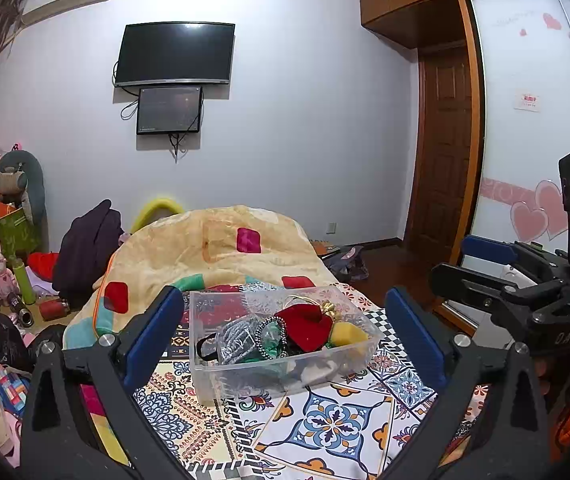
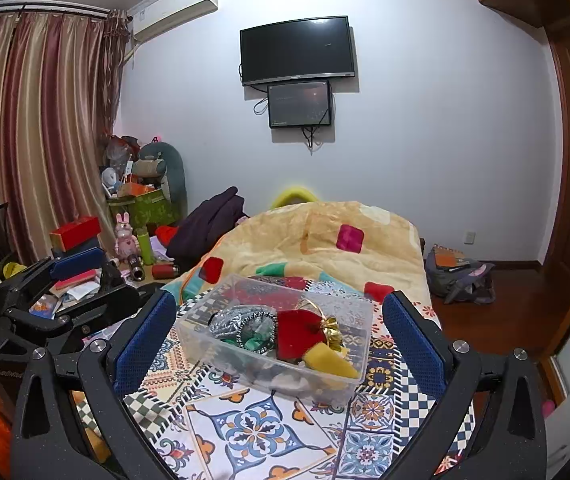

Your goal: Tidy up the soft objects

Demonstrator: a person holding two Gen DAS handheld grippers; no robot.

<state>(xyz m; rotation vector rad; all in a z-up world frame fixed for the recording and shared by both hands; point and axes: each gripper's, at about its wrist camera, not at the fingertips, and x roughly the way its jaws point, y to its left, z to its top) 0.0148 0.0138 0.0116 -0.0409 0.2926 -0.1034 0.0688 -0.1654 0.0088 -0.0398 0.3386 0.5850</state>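
Bed [image 1: 325, 420] with a bright patterned cover fills the bottom; mid-frame sits a clear box [image 1: 281, 336] of soft things. Left claw [image 1: 285, 340] and right claw [image 2: 279, 340] both gape wide, holding nothing.

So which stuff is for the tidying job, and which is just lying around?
For the job:
- clear plastic bin
- red velvet pouch
- yellow pouch
- silver scrunchie
- left gripper, right gripper, both open

Just lying around:
- blanket
- television
- pink bunny toy
- backpack
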